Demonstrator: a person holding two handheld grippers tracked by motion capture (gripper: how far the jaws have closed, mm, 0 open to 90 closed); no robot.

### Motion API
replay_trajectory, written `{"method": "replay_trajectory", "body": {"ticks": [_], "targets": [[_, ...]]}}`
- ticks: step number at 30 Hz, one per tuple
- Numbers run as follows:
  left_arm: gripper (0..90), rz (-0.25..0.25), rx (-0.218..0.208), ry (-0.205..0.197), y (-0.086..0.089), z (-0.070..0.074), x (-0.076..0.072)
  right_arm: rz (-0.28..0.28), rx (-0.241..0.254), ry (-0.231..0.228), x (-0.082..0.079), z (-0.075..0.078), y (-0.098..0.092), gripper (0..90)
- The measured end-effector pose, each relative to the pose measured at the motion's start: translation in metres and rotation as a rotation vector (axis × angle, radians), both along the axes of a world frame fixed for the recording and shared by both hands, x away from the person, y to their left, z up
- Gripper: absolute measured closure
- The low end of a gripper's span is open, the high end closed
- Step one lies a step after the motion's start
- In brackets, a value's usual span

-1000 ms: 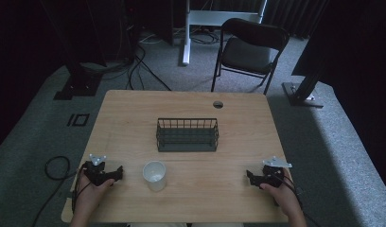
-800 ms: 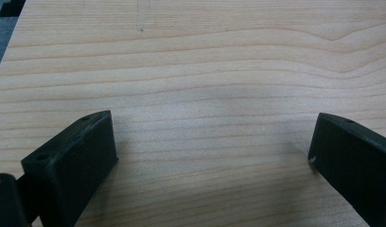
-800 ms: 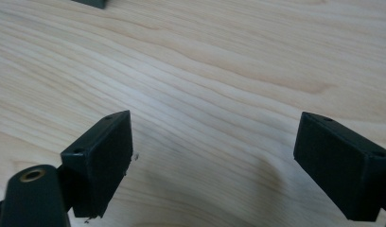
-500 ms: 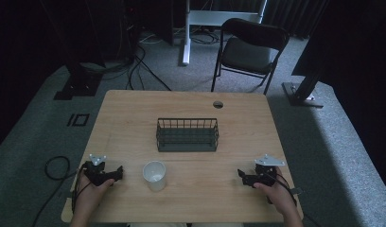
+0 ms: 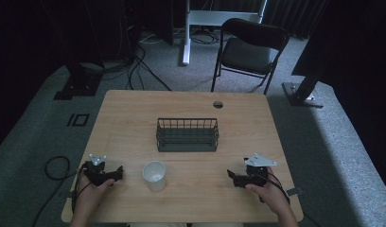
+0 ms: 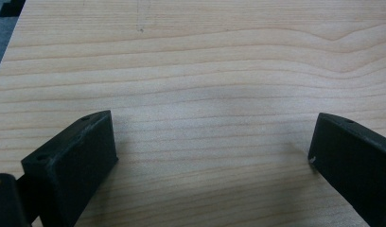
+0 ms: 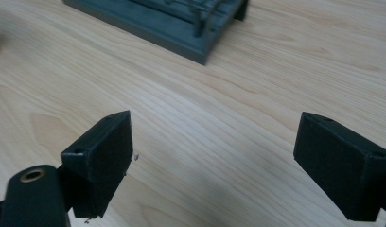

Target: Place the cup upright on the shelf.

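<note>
Two grippers, left gripper [image 5: 116,174] and right gripper [image 5: 232,177], jaws spread wide, white cup [image 5: 154,175] between, nearer left

The high view looks forward and down from above the person's side, taking in the whole bench [image 5: 134,123], the floor around it and a chair [image 5: 248,47] beyond the far edge. The left gripper view sits very near the wood, looking along its own jaws at bare bench top [image 6: 205,94]. The right gripper view, equally low, faces the wire basket [image 7: 181,23], which the high view shows mid-bench [image 5: 187,134].
</note>
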State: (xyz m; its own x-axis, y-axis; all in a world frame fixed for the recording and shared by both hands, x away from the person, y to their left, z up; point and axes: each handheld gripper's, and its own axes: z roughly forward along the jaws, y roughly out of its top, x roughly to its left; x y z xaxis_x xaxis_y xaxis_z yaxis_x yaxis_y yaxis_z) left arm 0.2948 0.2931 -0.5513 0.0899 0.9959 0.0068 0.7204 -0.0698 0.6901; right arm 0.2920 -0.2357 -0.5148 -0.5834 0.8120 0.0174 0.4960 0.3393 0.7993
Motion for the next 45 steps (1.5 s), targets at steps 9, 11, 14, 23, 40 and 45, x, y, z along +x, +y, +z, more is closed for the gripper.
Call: {"method": "replay_trajectory", "body": {"ticks": [9, 11, 14, 23, 40, 45], "targets": [[2.0, 0.0, 0.0, 0.0, 0.0, 0.0, 0.0, 0.083, 0.007, 0.015, -0.001, 0.001, 0.022, 12.2], [2.0, 0.0, 0.0, 0.0, 0.0, 0.0, 0.0, 0.091, 0.004, 0.012, -0.001, 0.001, 0.024, 12.2], [2.0, 0.001, -0.001, 0.0, 0.0, 0.0, 0.0, 0.132, 0.009, 0.007, -0.003, 0.003, 0.036, 12.3], [2.0, 0.0, 0.0, 0.0, 0.0, 0.0, 0.0, 0.227, 0.017, 0.005, -0.008, 0.003, 0.061, 12.3], [2.0, 0.0, 0.0, 0.0, 0.0, 0.0, 0.0, 0.36, 0.029, 0.001, -0.011, 0.003, 0.111, 12.3], [2.0, 0.0, 0.0, 0.0, 0.0, 0.0, 0.0, 0.399, 0.041, 0.0, -0.013, 0.003, 0.125, 12.3]]}}
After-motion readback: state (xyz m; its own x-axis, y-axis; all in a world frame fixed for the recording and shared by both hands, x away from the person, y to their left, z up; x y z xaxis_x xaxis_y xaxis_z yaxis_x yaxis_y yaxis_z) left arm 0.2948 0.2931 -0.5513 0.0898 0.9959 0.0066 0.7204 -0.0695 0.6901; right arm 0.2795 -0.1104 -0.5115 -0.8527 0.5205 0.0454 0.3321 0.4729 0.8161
